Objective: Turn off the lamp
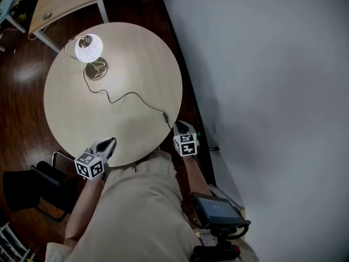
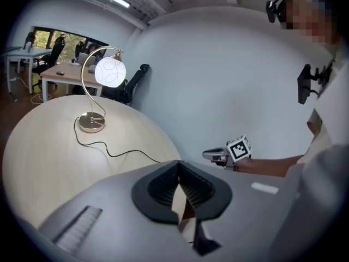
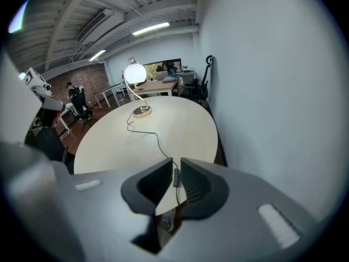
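The lamp stands lit at the far left of the round table (image 1: 71, 119), with a glowing white globe shade (image 1: 89, 48) over a brass base (image 1: 98, 68). Its black cord (image 1: 131, 95) snakes across the top to an inline switch (image 1: 166, 116) near the table's right near edge. My right gripper (image 1: 178, 125) hovers just behind that switch. In the right gripper view the switch (image 3: 175, 178) lies in line with the narrow gap between the jaws and is not pinched. My left gripper (image 1: 112, 142) is shut and empty at the near-left edge, pointing toward the lamp (image 2: 110, 72).
A white wall (image 1: 262, 91) runs close along the table's right side. A wooden desk (image 1: 65, 1) stands beyond the table at the far left. A black chair (image 1: 27, 187) sits on the dark floor near left. The person's torso fills the near edge.
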Demonstrator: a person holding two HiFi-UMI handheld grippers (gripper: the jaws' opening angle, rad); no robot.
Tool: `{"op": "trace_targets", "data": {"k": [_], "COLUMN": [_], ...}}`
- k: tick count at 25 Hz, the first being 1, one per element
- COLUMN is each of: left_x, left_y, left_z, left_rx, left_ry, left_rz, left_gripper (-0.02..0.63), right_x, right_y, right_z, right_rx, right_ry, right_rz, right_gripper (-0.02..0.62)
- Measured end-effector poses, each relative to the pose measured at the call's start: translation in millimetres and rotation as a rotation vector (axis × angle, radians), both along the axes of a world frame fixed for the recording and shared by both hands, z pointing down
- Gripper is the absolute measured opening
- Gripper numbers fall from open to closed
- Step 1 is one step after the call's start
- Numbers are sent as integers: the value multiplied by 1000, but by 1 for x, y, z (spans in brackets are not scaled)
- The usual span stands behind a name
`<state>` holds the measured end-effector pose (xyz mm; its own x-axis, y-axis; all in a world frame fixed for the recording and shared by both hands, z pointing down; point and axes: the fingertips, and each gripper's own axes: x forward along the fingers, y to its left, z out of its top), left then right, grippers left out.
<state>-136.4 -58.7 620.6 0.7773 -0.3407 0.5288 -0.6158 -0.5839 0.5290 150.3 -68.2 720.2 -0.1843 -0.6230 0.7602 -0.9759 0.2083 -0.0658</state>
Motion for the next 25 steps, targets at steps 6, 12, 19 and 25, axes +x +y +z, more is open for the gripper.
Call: {"op": "trace_targets", "data": {"k": [6,12,19,25], "left_x": [-7,-16,-24,-29], "left_y": [-23,-34,-35,-32], "left_z": [-6,-5,-2,6], "left_rx": [0,-9,-19,-52], "left_ry": [-49,-92,-135,-154], "left_rz": [-81,-141,-182,-206], "left_gripper": [0,0,0,0], "right_x": [1,-12,-20,-32], "right_y": [-4,-15,-23,-33], "right_z": [58,107,142,154], "right_rx": [-105,-191,-248,-271], "right_ry": [-60,-91,-117,-154], "right_rz": [-69,-131,-169,-194], "right_gripper": [65,106,109,130]}}
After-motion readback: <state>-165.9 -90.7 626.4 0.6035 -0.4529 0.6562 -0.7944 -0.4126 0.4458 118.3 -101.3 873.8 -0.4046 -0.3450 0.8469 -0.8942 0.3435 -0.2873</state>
